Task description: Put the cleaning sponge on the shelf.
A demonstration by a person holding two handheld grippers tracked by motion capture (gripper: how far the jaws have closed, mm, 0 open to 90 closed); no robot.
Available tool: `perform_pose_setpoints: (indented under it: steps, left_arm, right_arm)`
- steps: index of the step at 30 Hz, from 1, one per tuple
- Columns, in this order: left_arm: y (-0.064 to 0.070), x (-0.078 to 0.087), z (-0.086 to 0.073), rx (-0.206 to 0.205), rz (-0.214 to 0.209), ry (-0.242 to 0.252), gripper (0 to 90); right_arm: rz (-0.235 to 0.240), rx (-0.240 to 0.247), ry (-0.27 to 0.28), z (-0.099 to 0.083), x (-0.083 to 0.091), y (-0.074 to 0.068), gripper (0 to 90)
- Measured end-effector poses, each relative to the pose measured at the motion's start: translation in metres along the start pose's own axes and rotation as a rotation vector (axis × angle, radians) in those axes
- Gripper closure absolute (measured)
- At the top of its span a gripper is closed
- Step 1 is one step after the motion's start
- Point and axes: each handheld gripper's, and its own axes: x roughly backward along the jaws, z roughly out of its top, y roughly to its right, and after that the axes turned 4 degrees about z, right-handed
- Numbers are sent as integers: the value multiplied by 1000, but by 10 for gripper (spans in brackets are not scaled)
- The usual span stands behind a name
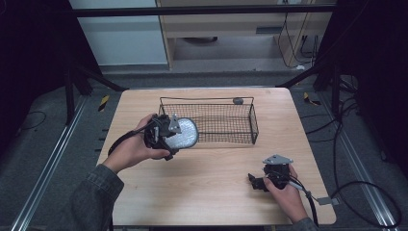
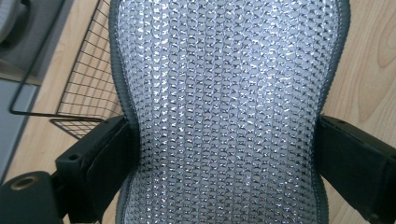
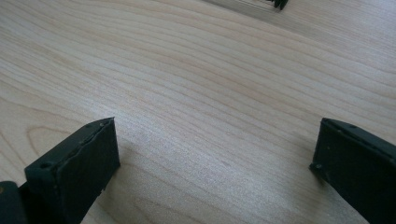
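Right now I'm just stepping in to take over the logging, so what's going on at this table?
A person at a wooden table holds a gripper in each hand. The left gripper is shut on a silvery mesh pad, its jaws pinching the pad's narrowed sides, and holds it beside the left end of a black wire basket. A small dark thing sits at the basket's far rim; I cannot tell what it is. The right gripper is low over bare table near the front right, jaws open, holding nothing.
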Motion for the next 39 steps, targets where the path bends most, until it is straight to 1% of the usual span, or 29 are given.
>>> perform_pose_setpoints:
  steps: [4,5,6,8,11,15,17,18,19,21,23,24,29,36,37,39]
  left_arm:
    - [-1,5,2,-15,6,7,66]
    - [-2,6,2,-15,14,8,66]
    - [-2,8,2,-7,19,14,66]
    - [-2,10,2,-11,13,22,65]
    - [-3,8,4,-20,15,6,66]
    - [-13,6,12,-26,23,-6,67]
    - [-19,7,17,-36,34,-14,67]
    - [-22,7,18,-34,35,-13,67]
    - [-24,8,21,-38,41,0,69]
    - [-28,9,28,-74,52,28,70]
    - [-33,7,37,-75,68,19,71]
    - [-35,7,39,-83,71,13,71]
    - [-47,-1,51,-76,67,1,72]
    - [-56,-6,59,-76,69,9,71]
    - [-59,-8,62,-78,67,15,71]
    - [-61,-9,63,-81,65,23,71]
  right_arm:
    - [0,-1,0,0,0,0,6]
    - [0,-1,0,0,0,0,6]
    - [0,-1,1,0,0,0,6]
    - [0,-1,0,0,0,0,6]
    - [0,-1,0,0,0,0,6]
    - [0,0,1,0,0,0,6]
    - [0,0,0,0,0,0,6]
    - [0,0,1,0,0,0,6]
    - [1,-1,0,0,0,0,6]
    - [0,-1,0,0,0,0,6]
    - [1,0,0,0,0,0,6]
    - [1,-1,0,0,0,0,6]
    - [0,1,0,0,0,0,6]
    - [1,0,0,0,0,0,4]
    - [5,3,0,0,0,1,4]
    - [9,3,1,1,-1,1,4]
